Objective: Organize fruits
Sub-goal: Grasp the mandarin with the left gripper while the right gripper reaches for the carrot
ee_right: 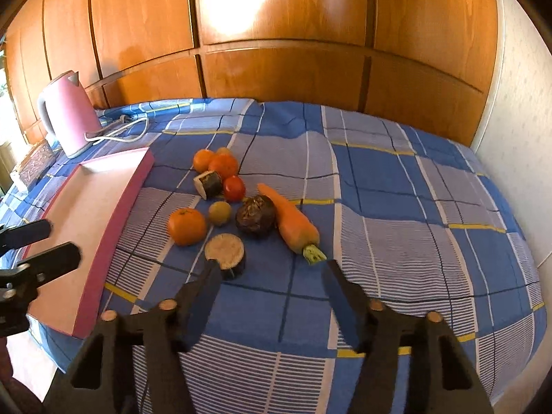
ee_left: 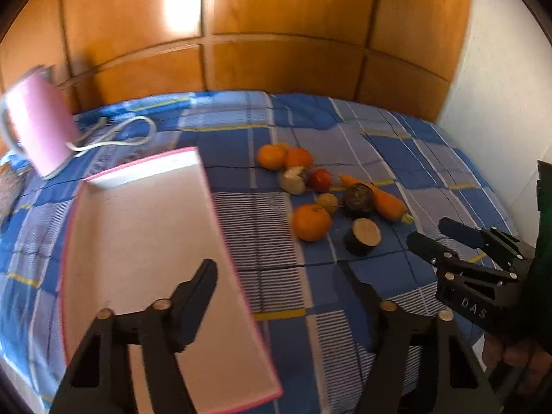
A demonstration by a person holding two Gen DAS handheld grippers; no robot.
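Note:
A cluster of produce lies mid-table: a near orange (ee_right: 186,226), two far oranges (ee_right: 204,159), a red tomato (ee_right: 234,188), a small yellow fruit (ee_right: 219,212), a dark round vegetable (ee_right: 255,220), a carrot (ee_right: 289,223) and two cut dark-skinned pieces (ee_right: 225,251). A pink-rimmed white tray (ee_left: 138,241) lies to their left, with nothing in it. My left gripper (ee_left: 276,276) is open and empty, over the tray's right edge. My right gripper (ee_right: 270,274) is open and empty, just short of the near cut piece. It also shows in the left wrist view (ee_left: 431,233).
A pink kettle (ee_right: 70,117) with a white cord (ee_right: 117,131) stands at the far left. A blue checked cloth (ee_right: 396,207) covers the table. Wooden panels (ee_right: 276,34) back the table, and a white wall (ee_right: 517,120) is on the right.

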